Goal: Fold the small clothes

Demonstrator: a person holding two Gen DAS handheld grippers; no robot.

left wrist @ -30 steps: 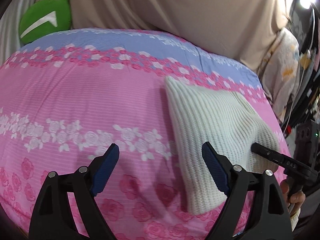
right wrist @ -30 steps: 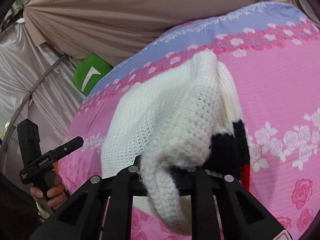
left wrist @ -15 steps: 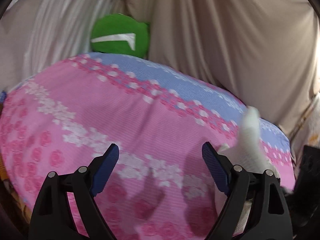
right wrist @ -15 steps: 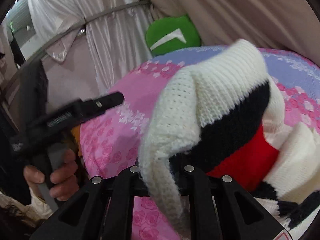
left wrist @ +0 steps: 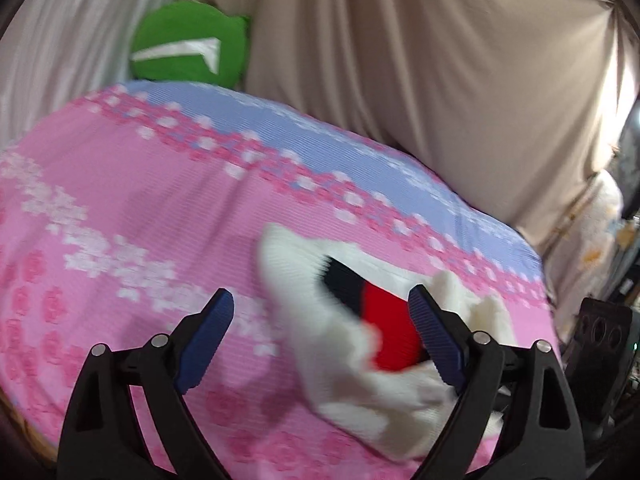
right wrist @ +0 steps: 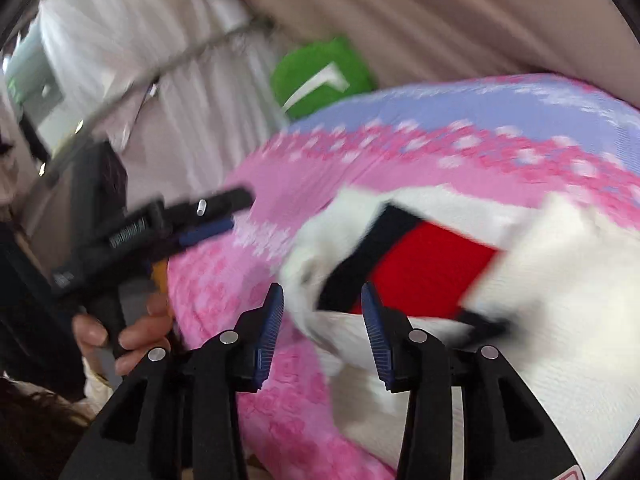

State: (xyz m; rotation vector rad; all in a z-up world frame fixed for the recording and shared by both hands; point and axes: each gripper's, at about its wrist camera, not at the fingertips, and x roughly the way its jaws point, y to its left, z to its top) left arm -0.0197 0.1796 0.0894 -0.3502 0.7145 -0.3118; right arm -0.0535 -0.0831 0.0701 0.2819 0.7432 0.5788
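Right hand-held gripper (right wrist: 322, 330) jaws opening, white knit garment (right wrist: 540, 280) freed lower right onto bed (right wrist: 280, 184). Left hand-held gripper (left wrist: 320, 326) spread, empty, likely awaiting regrasp.

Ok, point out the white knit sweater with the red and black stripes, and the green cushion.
white knit sweater (right wrist: 432, 264): right wrist view, on its red stripe.
green cushion (left wrist: 188, 28): left wrist view, on its upper green face.

The right gripper (right wrist: 322, 326) is opening, pads clear of the white knit sweater (right wrist: 552, 304) on the pink bedspread (right wrist: 248, 280) — left gripper (right wrist: 224, 212) nearby.
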